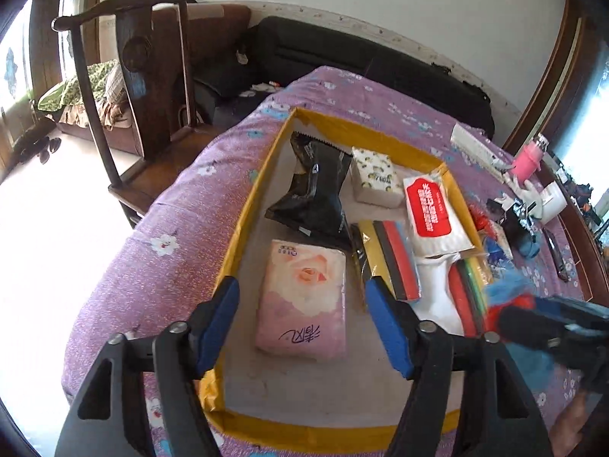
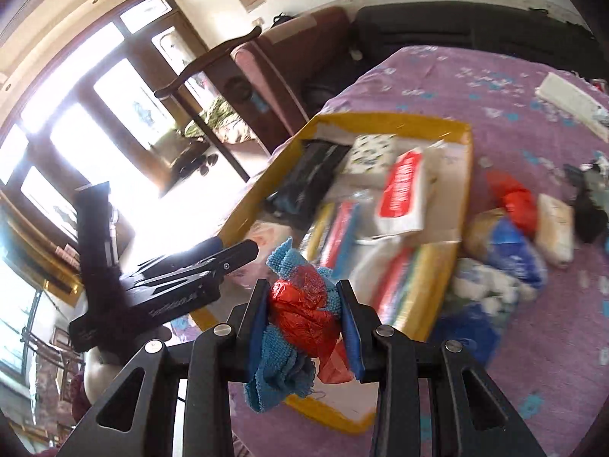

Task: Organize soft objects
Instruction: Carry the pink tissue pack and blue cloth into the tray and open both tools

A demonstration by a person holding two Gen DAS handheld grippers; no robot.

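Cardboard box [image 1: 243, 228] with yellow-taped walls is sitting on a purple flowered cloth [image 1: 160, 266], and the left wrist view is looking straight down into it. The left gripper [image 1: 304, 323] is standing with its jaws apart around nothing, hovering over a pink tissue pack [image 1: 304, 301] that is lying flat on the box floor at 6 o'clock. A black pouch [image 1: 312, 198] is lying at 12 o'clock from the pack, a lemon-print tissue pack [image 1: 377, 179] at 1 o'clock, a red-labelled wipes packet [image 1: 430, 213] at 2 o'clock, and coloured sponge strips [image 1: 392, 262] at 3 o'clock.

Only the right wrist view is showing the grip clearly: the right gripper [image 2: 306, 312] is squeezing a blue knitted cloth [image 2: 278, 373] bundled with a red plastic bag [image 2: 304, 312] between its blue pads, hanging over the near end of the box. The left view is catching that bundle only as a blur at 4 o'clock.

The right view is also showing, at 3 o'clock outside the box, a loose heap of bags [image 2: 510, 251] on the cloth, blurred
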